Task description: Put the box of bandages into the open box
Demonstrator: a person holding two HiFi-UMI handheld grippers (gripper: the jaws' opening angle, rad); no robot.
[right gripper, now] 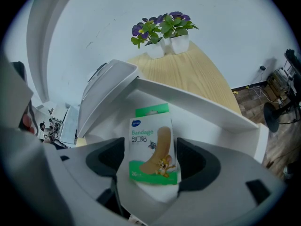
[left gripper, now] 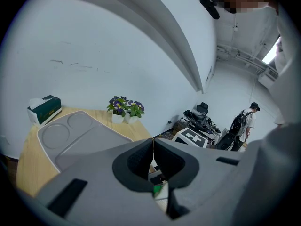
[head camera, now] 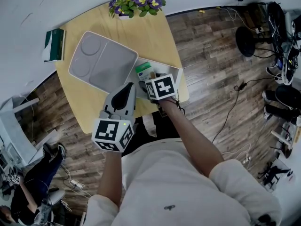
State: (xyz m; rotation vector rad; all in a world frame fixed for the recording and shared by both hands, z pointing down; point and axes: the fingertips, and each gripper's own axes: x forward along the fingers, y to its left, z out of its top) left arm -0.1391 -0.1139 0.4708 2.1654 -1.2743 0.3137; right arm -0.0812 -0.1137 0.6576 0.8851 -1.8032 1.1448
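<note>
In the head view, your right gripper (head camera: 146, 79) carries the box of bandages (head camera: 143, 70) over the lid end of the open box (head camera: 172, 71). The open box appears to sit close to the worktop (head camera: 84, 107) edge, so pressing down or sideways on its wall could push it off. Your left gripper (head camera: 128, 89) hovers just beside the open box, next to its opened lid (head camera: 103, 62). A careless swing there could knock the lid and shift the open box. In the left gripper view, the left gripper (left gripper: 153, 147) has its jaws pressed together with nothing between them, so it is not steadying anything. In the right gripper view, the right gripper (right gripper: 153, 160) is clamped on the lower sides of the box of bandages (right gripper: 151, 147), whose top end points into the white interior, inside the far wall (right gripper: 202, 102). Releasing from this height could let the light carton tip, catch the wall or land askew. Squeezing harder could crush it.
</note>
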